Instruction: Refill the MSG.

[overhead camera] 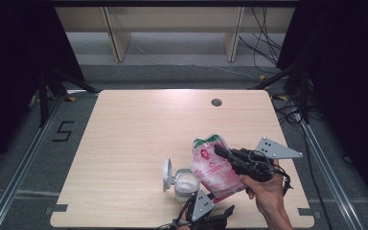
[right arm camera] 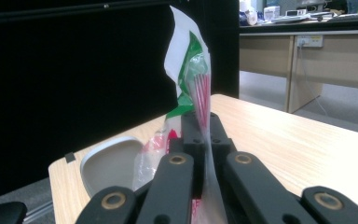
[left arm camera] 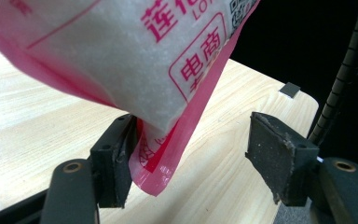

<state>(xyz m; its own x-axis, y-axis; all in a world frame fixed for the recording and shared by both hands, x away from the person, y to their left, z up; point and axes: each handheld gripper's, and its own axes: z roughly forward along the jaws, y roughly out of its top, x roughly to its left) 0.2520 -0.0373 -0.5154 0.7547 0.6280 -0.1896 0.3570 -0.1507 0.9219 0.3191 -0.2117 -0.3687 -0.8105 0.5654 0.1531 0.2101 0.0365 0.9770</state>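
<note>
A pink and white plastic bag of white grains hangs tilted over the near right of the table. My right gripper is shut on the bag's upper part, and in the right gripper view the bag's green and white top sticks up from between the closed jaws. My left gripper is at the table's front edge below the bag. In the left gripper view its jaws stand open around the bag's lower pink corner. That corner lies against the left pad, well apart from the right one.
A clear jar with a hinged lid swung open stands just left of the bag, close to the left gripper. The wooden table has a cable hole at the far side. Dark floor and cables surround the table.
</note>
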